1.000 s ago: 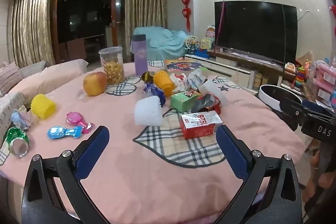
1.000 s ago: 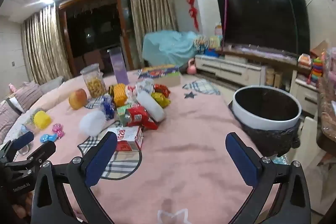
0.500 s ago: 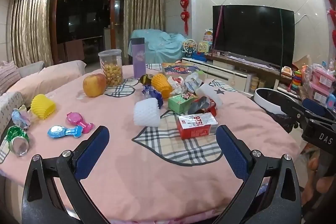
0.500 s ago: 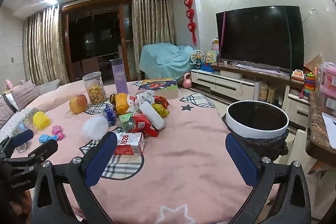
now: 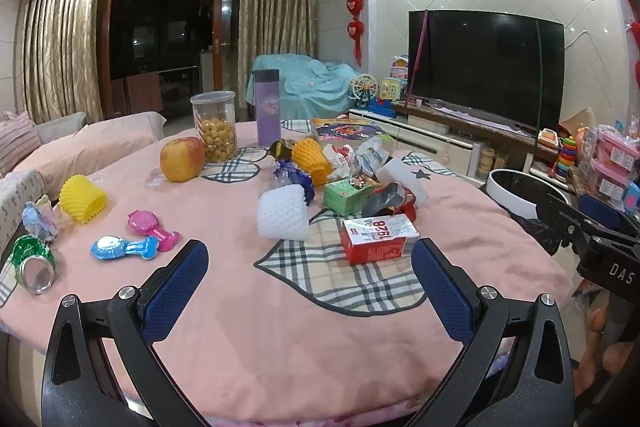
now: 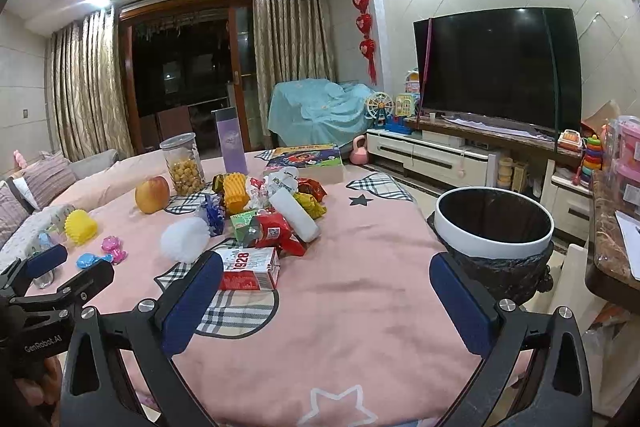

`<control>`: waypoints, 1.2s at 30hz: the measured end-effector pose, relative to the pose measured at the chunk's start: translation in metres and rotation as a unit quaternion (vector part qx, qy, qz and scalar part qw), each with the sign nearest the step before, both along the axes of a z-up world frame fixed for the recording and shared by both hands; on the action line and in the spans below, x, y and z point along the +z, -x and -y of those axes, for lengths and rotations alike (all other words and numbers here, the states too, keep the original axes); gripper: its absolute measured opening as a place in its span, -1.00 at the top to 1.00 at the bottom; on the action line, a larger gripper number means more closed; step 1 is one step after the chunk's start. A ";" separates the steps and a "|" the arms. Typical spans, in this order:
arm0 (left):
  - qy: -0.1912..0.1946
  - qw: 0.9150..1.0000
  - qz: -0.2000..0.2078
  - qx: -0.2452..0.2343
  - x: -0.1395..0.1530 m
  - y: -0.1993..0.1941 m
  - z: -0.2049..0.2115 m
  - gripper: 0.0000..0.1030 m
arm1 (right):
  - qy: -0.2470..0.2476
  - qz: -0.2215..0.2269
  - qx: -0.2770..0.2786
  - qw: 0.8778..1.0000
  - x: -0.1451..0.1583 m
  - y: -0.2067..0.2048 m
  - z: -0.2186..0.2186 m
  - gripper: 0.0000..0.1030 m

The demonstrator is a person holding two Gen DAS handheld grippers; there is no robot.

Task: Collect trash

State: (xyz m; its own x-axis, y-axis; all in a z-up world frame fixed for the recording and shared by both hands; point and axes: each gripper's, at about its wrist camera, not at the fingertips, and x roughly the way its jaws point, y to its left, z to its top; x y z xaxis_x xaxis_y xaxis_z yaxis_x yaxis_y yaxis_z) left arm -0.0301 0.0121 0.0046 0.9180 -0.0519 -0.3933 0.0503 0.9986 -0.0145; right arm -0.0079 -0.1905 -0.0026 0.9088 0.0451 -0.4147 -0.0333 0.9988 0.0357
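Observation:
Trash lies on a pink-clothed round table [image 5: 280, 307]: a red and white carton [image 5: 378, 239], also in the right wrist view [image 6: 250, 269], a green carton [image 5: 347, 193], a white foam net [image 5: 283, 213], crumpled wrappers [image 5: 390, 197] and a green can [image 5: 32, 261] at the left edge. A white-rimmed bin [image 6: 494, 225] with a black liner stands right of the table. My left gripper [image 5: 310, 291] is open and empty, short of the red carton. My right gripper [image 6: 328, 301] is open and empty over the table's near right part.
An apple [image 5: 182, 159], a snack jar [image 5: 213, 131], a purple bottle [image 5: 268, 113], a yellow foam net [image 5: 82, 197] and small toys [image 5: 132, 241] sit on the table. A TV [image 6: 496, 67] on a low cabinet stands at the right. A counter edge [image 6: 608, 251] is by the bin.
Both grippers have drawn back and tilted up a little, so the table and bin sit lower and farther in view. Both stay open and empty.

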 end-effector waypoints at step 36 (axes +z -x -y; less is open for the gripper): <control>0.002 1.000 -0.009 0.001 -0.005 -0.003 -0.001 -1.00 | -0.009 -0.014 0.007 1.000 -0.007 -0.003 -0.004 -1.00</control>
State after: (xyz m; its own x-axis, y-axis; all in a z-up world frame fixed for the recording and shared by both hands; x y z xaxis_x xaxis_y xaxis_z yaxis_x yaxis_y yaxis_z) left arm -0.0272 0.0129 -0.0007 0.9111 -0.0518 -0.4090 0.0481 0.9987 -0.0194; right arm -0.0052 -0.1861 -0.0093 0.8963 0.0645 -0.4387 -0.0452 0.9975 0.0544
